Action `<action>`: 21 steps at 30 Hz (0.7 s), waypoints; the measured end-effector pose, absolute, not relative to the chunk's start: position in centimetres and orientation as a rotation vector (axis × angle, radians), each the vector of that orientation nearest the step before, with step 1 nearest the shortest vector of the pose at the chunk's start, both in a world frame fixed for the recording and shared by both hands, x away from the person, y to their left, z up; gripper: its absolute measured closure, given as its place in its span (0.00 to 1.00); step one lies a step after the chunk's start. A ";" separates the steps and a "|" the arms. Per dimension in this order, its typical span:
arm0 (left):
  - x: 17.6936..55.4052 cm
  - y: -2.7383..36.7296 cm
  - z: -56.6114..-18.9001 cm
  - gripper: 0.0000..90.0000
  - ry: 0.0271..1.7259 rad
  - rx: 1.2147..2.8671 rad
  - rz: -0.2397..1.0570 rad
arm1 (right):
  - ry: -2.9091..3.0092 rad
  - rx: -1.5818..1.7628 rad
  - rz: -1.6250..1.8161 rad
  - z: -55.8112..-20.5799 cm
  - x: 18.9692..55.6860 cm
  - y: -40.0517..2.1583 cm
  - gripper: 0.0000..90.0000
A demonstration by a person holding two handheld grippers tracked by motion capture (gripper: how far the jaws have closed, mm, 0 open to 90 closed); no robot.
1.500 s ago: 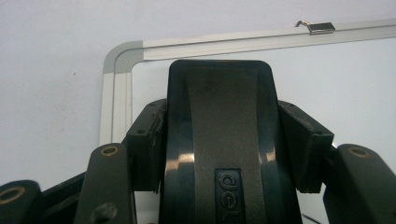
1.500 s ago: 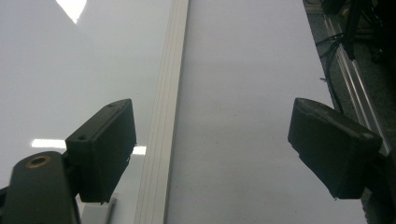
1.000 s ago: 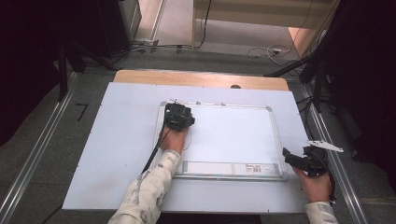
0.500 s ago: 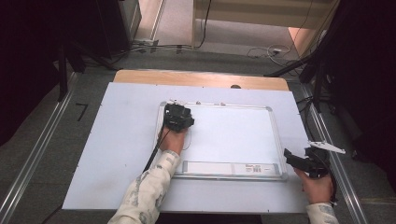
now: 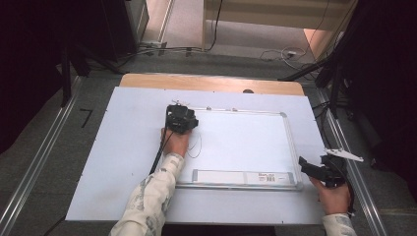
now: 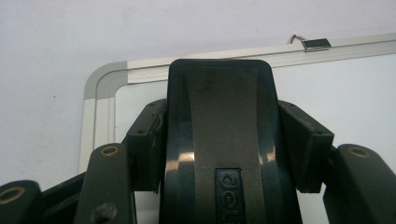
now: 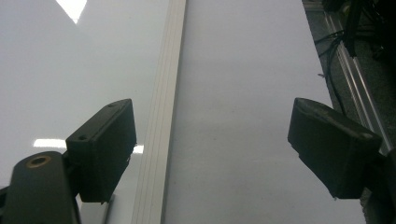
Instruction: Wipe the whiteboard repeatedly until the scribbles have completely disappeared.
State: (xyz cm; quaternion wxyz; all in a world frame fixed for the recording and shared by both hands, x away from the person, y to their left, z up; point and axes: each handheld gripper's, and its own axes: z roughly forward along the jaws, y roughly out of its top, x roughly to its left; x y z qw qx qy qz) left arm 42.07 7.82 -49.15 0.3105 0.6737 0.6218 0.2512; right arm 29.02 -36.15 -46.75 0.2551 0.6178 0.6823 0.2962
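Little has changed: the left gripper (image 5: 181,119) stays clamped on an eraser (image 6: 219,140) at the whiteboard's (image 5: 246,142) ten o'clock corner, while the right gripper (image 5: 322,170), jaws spread, waits at four o'clock, so wiping seems paused.

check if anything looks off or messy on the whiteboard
Nothing stands out. The whiteboard lies flat and square on the table, only a thin pen loop marked beside the left tongs, which grip a black eraser.
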 end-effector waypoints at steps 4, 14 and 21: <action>42.4 6.6 -49.1 0.46 1.617 1.797 0.657 | 1.855 1.675 0.804 -46.7 29.1 -35.9 0.16; 42.8 4.5 -49.1 0.46 1.555 1.845 0.633 | 1.855 1.681 0.806 -46.8 29.2 -35.9 0.16; 43.1 6.8 -49.1 0.46 1.615 1.805 0.656 | 1.859 1.672 0.808 -46.8 29.1 -36.0 0.16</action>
